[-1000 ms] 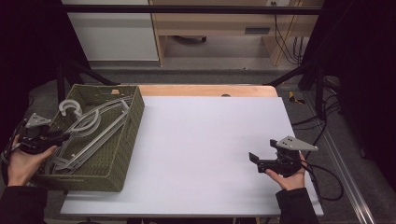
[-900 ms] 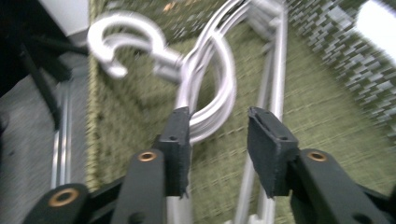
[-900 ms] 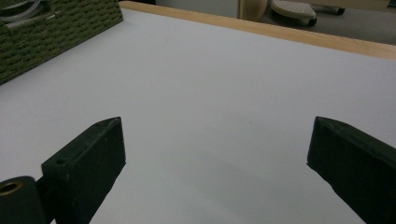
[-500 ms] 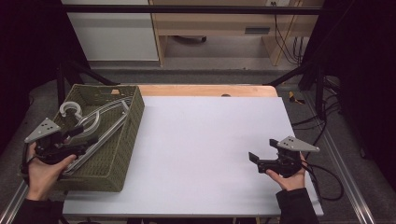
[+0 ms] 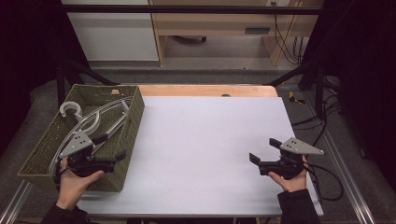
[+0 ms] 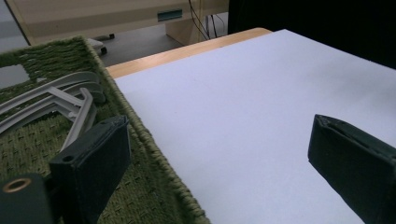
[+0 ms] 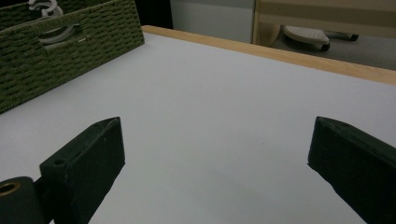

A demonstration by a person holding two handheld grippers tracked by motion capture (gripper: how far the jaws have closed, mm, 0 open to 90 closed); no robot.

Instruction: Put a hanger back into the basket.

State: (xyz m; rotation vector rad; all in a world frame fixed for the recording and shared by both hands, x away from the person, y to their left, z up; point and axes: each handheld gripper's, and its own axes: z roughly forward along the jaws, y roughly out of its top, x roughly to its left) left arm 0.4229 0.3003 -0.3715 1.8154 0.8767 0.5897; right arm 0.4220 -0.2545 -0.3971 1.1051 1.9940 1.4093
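Grey hangers lying in woven basket; left gripper jaws just opened, empty; right gripper open, empty.

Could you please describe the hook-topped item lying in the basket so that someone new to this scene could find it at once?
Start at the white table top and go to its left edge, where a green woven basket stands. Inside it lies a small stack of pale grey plastic clothes hangers, their round hook at the far end. They are the light, curved shapes against the dark green weave.
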